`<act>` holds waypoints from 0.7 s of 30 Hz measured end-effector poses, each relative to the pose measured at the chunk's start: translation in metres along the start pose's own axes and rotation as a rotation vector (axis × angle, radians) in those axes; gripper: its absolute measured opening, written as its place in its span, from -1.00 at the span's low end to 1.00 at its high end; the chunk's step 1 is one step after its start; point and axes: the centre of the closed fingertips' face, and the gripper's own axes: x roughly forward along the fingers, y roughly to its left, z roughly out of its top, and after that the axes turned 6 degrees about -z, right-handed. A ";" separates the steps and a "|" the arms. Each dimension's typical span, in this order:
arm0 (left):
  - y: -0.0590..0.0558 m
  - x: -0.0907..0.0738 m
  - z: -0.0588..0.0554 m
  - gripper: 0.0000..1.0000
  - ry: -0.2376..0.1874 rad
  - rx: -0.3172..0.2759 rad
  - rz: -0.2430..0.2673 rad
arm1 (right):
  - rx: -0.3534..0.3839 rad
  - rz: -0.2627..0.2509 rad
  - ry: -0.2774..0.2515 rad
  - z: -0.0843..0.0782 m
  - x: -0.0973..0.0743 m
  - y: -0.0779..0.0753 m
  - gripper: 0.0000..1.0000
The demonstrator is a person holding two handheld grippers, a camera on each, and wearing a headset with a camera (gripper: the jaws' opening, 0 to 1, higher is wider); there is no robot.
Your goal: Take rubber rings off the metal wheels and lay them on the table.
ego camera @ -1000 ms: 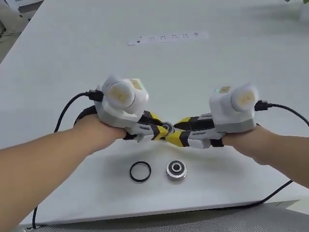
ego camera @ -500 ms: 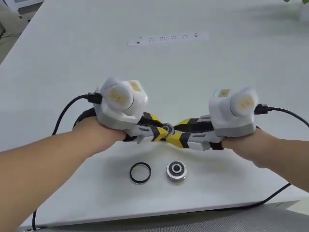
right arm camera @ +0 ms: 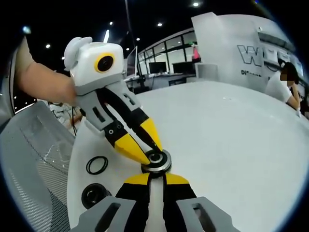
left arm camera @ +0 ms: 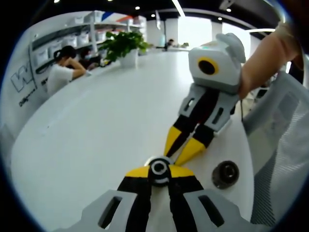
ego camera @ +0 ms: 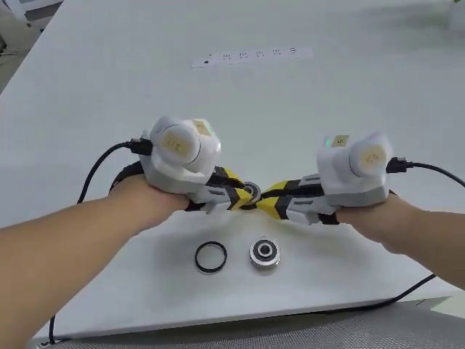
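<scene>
A small metal wheel (ego camera: pixel 251 192) with a black rubber ring around it hangs above the table between both grippers. My left gripper (ego camera: pixel 242 196) comes in from the left and is shut on the wheel (left arm camera: pixel 158 167). From the right, my right gripper (ego camera: pixel 264 201) pinches the wheel's rim (right arm camera: pixel 157 159), its yellow tips closed on the rubber ring. A loose rubber ring (ego camera: pixel 211 257) and a bare metal wheel (ego camera: pixel 265 252) lie side by side on the white table (ego camera: pixel 109 87) just below the grippers.
A white power strip (ego camera: pixel 251 55) lies far back on the table. Black cables trail from both grippers toward the table's front edge (ego camera: pixel 218 318). A person (left arm camera: pixel 60 67) sits at the far end, near a potted plant (left arm camera: pixel 123 46).
Both grippers stay joined at the wheel. The right hand has drifted slightly to the right and down.
</scene>
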 end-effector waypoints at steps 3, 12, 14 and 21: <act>0.000 0.000 0.000 -0.73 0.002 0.001 0.003 | 0.003 -0.004 0.002 0.000 0.000 0.000 -0.90; 0.001 0.000 0.000 -0.75 0.009 0.009 0.013 | 0.073 -0.021 -0.001 0.000 -0.002 -0.004 -1.00; 0.001 0.000 0.000 -0.75 0.010 0.012 0.016 | 0.110 -0.026 -0.015 0.001 -0.003 -0.006 -1.00; 0.000 -0.001 0.000 -0.76 0.016 0.014 0.020 | 0.244 -0.038 -0.063 0.007 -0.007 -0.011 -1.00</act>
